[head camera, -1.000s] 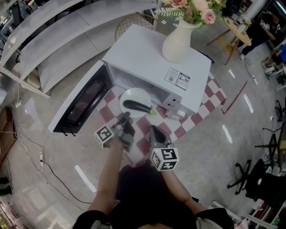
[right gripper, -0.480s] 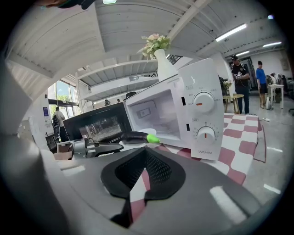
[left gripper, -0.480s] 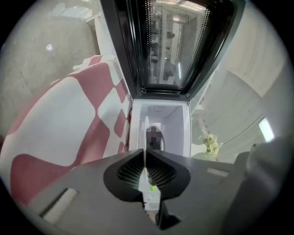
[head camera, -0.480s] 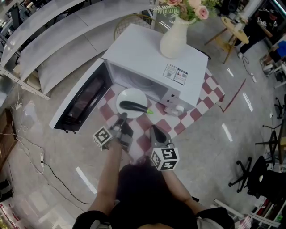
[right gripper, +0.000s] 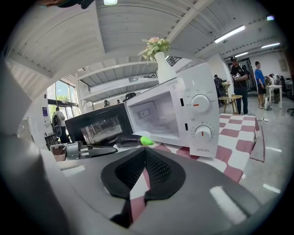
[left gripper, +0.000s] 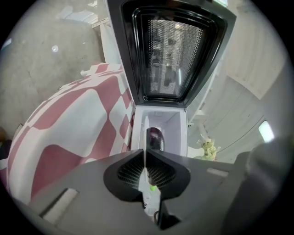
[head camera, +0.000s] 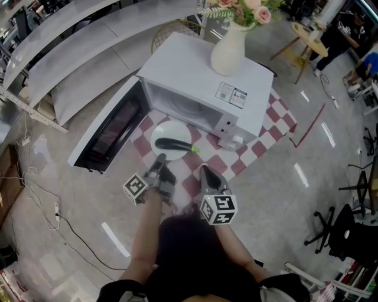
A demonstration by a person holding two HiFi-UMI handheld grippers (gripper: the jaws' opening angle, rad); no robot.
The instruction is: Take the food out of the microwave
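Far to the left of the left claw (head camera: 160, 160), the door (head camera: 109, 133) of the microwave (head camera: 195, 71), swung fully open.

Grips the near rim of the plate (head camera: 170, 129) with the left claw. In the left gripper view, a thin white edge pinched between the two pads, with the pads closed tight on it. Points level, straight toward the open cavity.

Just ahead of this claw, on the plate, the eggplant (head camera: 173, 144): dark, long, lying crosswise, green tip on the side of the right claw (head camera: 204, 172). Sits with the plate outside the cavity, just in front of its mouth, over the checked cloth (head camera: 266, 133). Cannot tell whether resting on the cloth or lifted a little.

Further ahead and a bit to the right, on top of the microwave, a white vase (head camera: 229, 50) with pink flowers (head camera: 239, 10).

Just right of the left claw, and apart from it, the right claw: pads together at the tips, nothing held, tilted slightly down toward the cloth, well short of the plate.

Ahead and to the right of this claw, two knobs (right gripper: 200, 103) on the front of the microwave, one above the other.

Far to the right, in the background, people (right gripper: 239, 73) standing near a small table (right gripper: 228, 97).
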